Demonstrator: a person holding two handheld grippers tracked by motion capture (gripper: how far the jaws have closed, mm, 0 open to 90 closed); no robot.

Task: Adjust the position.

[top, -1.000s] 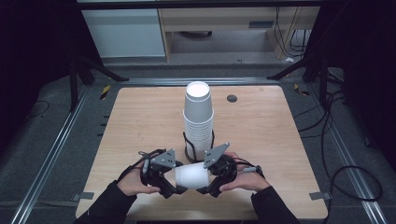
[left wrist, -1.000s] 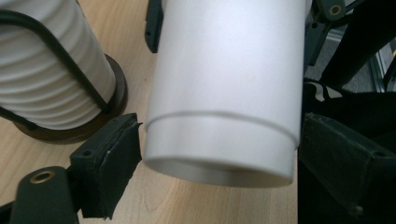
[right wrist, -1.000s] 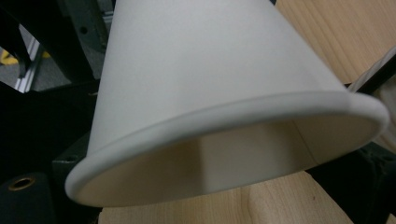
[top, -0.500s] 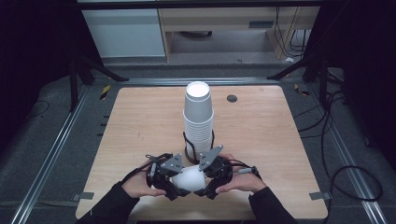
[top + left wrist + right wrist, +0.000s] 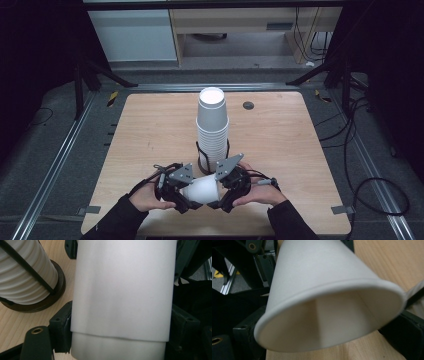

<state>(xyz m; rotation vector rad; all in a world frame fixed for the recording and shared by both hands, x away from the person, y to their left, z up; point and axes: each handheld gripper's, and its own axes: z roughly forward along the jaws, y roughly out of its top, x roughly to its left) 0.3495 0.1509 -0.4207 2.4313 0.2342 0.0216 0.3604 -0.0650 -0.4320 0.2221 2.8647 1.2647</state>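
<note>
Cup [image 5: 201,189] now clamped between my left gripper [image 5: 176,192] and right gripper [image 5: 223,192], drawn closer together; both grip it beside the stack [image 5: 212,131].

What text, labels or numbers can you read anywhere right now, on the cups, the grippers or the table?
None can be read.
The paper cup held between the left gripper and right gripper is plain white, with no print.
The cup stack in its black holder is plain too.
The table bears no label; the dark disc on it is too small to tell.
</note>
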